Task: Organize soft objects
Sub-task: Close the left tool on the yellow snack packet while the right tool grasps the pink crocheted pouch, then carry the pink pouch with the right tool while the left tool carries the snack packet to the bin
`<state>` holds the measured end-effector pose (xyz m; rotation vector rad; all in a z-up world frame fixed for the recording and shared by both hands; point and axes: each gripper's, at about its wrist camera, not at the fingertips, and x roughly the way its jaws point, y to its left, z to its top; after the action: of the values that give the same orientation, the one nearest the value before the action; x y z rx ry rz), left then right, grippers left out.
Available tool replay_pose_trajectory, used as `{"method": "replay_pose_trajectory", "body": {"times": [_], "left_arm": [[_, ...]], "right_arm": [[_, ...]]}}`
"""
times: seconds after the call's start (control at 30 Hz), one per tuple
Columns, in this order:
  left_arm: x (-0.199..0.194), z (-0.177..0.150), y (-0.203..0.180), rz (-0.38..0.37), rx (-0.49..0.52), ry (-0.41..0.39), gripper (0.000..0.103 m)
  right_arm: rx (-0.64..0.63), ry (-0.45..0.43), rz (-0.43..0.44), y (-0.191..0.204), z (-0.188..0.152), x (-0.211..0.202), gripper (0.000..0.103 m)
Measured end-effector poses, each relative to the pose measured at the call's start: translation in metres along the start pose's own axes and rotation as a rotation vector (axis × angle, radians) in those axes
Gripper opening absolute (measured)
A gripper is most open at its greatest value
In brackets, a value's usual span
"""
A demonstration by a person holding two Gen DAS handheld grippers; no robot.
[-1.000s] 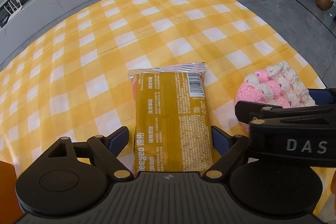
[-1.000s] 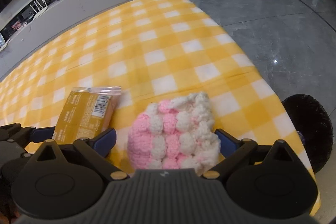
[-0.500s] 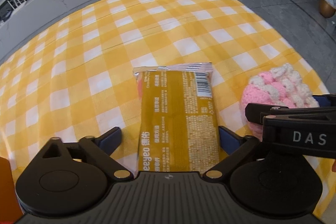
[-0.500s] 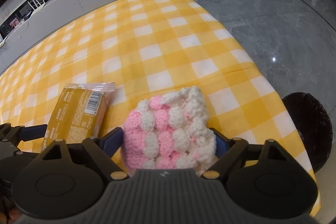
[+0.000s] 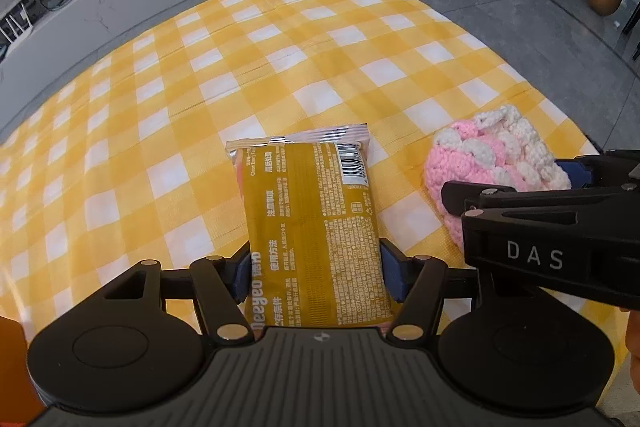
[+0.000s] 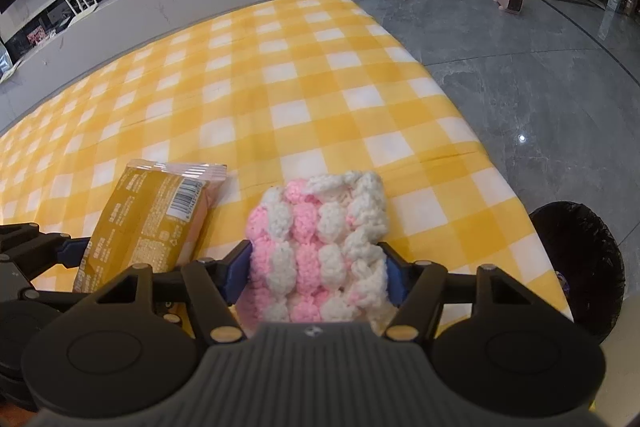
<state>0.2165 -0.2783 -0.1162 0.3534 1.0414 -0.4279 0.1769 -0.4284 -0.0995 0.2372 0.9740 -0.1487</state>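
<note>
Left wrist view: we find both sets of fingers closing, left gripper [image 5: 316,277] pressing the wipes packet [image 5: 314,227], right gripper [image 6: 318,277] pressing the crocheted pouch [image 6: 320,247]; we judge lifting both off the counter [image 5: 160,99] comes next.

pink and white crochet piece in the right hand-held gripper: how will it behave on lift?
The crochet piece looks like bobbly yarn, so it probably squashes between the closing blue pads of the right hand-held gripper rather than resisting. Likely light and floppy; the ungripped far end may droop. Fuzzy texture suggests little slipping.

The claw body hides the packet's [image 5: 312,223] near end.
</note>
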Motion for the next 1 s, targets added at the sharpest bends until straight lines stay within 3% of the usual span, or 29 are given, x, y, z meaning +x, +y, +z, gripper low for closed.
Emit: {"method": "replay_pose_trajectory", "body": {"times": [0.13,0.43,0.7,0.87,1.0], "left_arm": [[-0.004,0.004,-0.008,0.034,0.02,0.004,0.065],[-0.034,-0.001,-0.012,0.051,0.035,-0.043,0.064],[-0.064,-0.016,-0.008,0.037,0.034,-0.062,0.064],[-0.087,-0.031,0.002,0.024,-0.014,-0.065,0.064],[-0.108,-0.054,0.006,0.008,-0.016,-0.107,0.064]], "right_arm": [[0.04,-0.015,0.021,-0.007,-0.001,-0.003,0.061],[0.131,-0.062,0.049,-0.022,-0.002,-0.017,0.056],[0.189,-0.11,0.128,-0.028,-0.007,-0.038,0.056],[0.211,-0.083,0.253,-0.021,-0.022,-0.045,0.056],[0.167,-0.09,0.215,-0.008,-0.033,-0.061,0.056]]}}
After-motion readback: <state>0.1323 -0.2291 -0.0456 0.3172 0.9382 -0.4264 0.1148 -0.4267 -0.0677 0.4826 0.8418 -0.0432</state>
